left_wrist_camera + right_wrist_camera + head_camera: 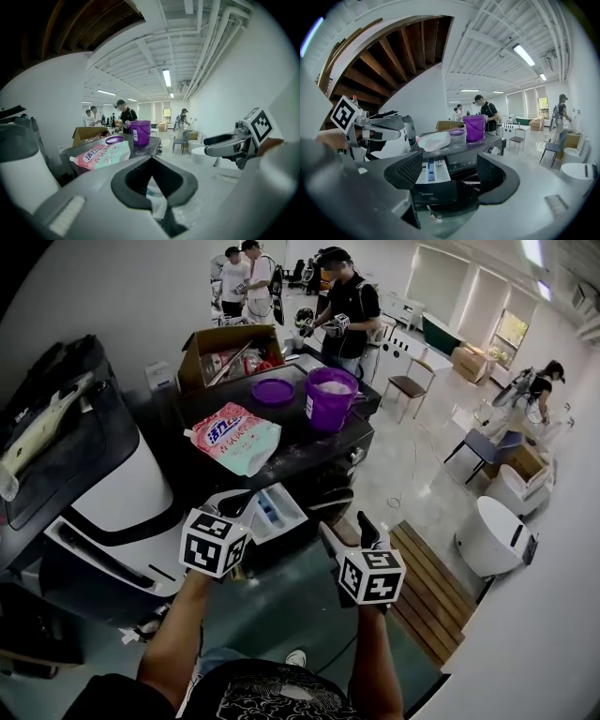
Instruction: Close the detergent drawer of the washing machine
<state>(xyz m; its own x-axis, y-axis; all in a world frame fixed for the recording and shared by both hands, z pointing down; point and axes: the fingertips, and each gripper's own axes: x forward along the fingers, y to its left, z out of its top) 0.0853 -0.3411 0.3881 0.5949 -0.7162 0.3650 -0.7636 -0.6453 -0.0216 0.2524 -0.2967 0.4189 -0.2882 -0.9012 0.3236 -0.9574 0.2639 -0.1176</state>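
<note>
White detergent drawer point(273, 512) juts lengthwise from washing machine point(323, 451) toward the person.

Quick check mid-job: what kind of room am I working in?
Probably an open lab or workshop hall, not a home laundry: the washing machine stands near loose chairs, several people work behind it, and bare pipes run overhead.

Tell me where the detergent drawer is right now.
In the head view the detergent drawer sticks out open from the front of the washing machine, just ahead of the left gripper, with the right gripper to its right.
</note>
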